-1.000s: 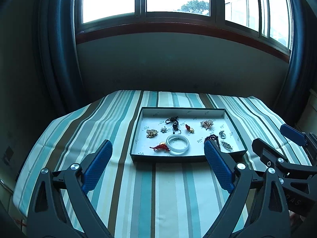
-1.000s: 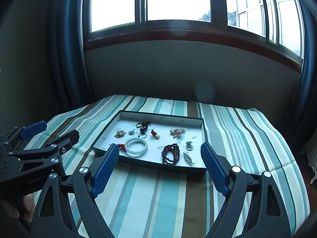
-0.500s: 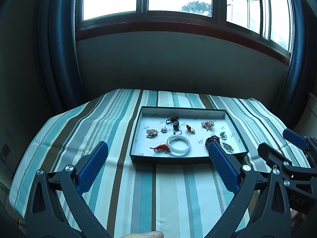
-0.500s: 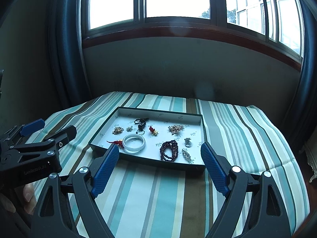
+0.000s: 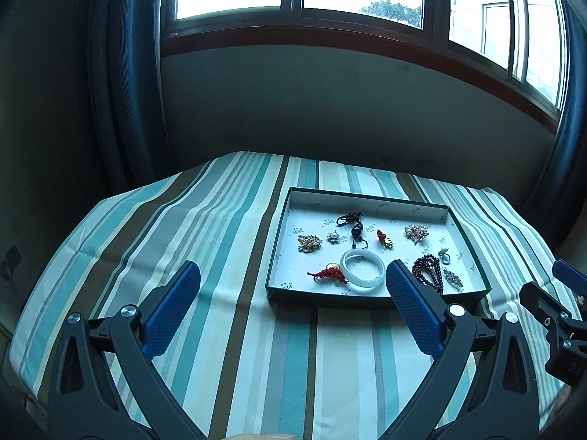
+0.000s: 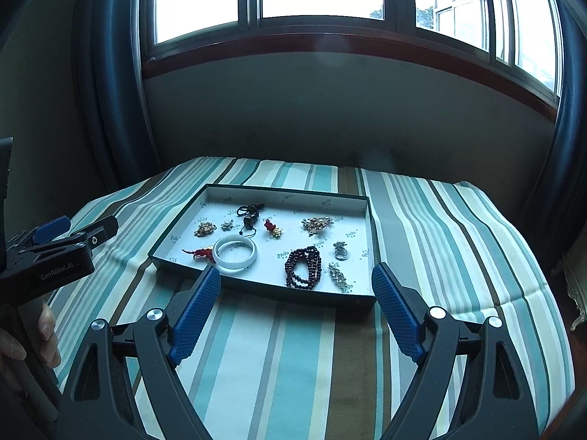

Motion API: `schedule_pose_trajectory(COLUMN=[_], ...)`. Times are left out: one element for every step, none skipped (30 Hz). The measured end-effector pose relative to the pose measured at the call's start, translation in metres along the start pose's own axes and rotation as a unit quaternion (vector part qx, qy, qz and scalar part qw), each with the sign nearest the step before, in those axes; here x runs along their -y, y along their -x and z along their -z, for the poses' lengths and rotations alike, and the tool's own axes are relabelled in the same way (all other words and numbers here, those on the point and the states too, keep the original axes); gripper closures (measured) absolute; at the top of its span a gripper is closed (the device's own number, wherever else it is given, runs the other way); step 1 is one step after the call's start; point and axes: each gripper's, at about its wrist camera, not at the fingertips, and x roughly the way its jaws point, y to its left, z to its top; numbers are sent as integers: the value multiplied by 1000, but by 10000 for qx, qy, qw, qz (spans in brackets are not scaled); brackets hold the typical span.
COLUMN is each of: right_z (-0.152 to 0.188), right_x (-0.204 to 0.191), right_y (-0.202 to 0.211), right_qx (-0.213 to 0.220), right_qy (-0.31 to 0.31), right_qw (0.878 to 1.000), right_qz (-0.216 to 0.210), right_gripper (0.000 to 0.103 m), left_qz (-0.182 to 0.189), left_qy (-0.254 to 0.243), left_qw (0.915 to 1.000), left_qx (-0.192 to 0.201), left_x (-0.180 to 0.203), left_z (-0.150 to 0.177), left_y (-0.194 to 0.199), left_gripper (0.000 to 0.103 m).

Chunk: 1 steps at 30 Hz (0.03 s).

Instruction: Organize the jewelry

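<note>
Both tools spread wide, gripping nothing: left tool [image 5: 290, 284] and right tool [image 6: 295, 288] hover over the striped tabletop [image 6: 440, 227], short of the tray's [image 5: 374, 295] near rim. Jewelry sits inside the tray: white bangle [image 6: 234, 253], dark red bead bracelet [image 6: 303, 267], ring [image 6: 340, 250], gold brooch [image 6: 316, 224], black cord pendant [image 6: 250, 216]. Left view: right finger pad [image 5: 411, 311] covers part of the bead bracelet; the right tool is cut off at the frame edge. Small gold and silver pieces too tiny to identify. Red tassel piece [image 5: 328, 274] touches the bangle.
</note>
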Motion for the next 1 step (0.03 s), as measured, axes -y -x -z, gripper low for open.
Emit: schedule_pose_trajectory(right_z=[0], right_x=[4], right_y=[-2], right_qx=[-12], right_qy=[-27], right_qw=[10000], right_qz=[8], right_gripper=[20], left_qz=[-68], left_qy=[47], left_qw=[9999], left_qx=[-84], left_x=[-5], left_z=[1], left_y=[-7], left_gripper=[2])
